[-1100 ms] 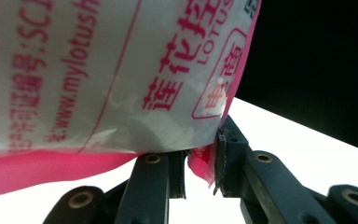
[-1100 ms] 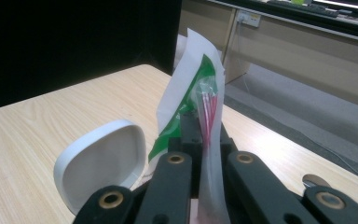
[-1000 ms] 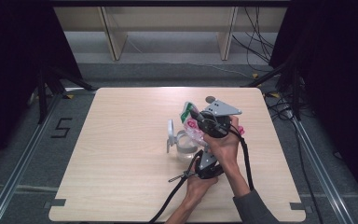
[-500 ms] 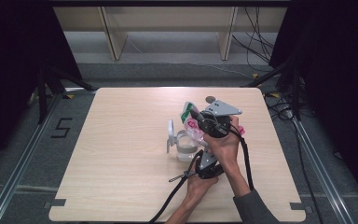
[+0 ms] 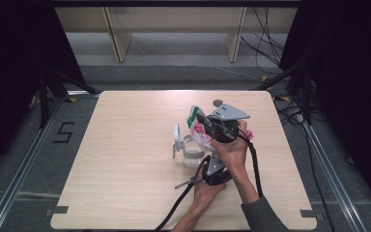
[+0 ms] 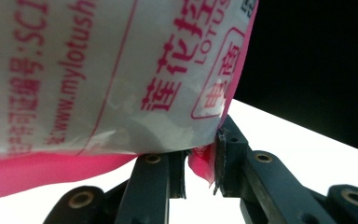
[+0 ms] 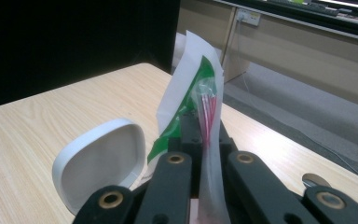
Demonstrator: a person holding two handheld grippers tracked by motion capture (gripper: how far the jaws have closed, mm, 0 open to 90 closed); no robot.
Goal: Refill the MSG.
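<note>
Lying right of centre on the light wooden table (image 5: 125, 159), the work leaves bare board out to every edge. The left gripper (image 6: 200, 168) pinches the pink-and-white printed plastic bag (image 6: 121, 79) at its lower corner. The right gripper (image 7: 204, 140) clamps its clear top and a green-and-white paper packet (image 7: 186, 93); that view also shows the white hinged container lid (image 7: 102, 158).

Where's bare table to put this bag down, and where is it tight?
The table's whole left half is bare, from the white lid out to the left edge; so is the far strip behind the bag. A narrower bare strip runs along the right edge. It is crowded mid-table, where lid, clear container, bag and both tongs bunch together.
</note>
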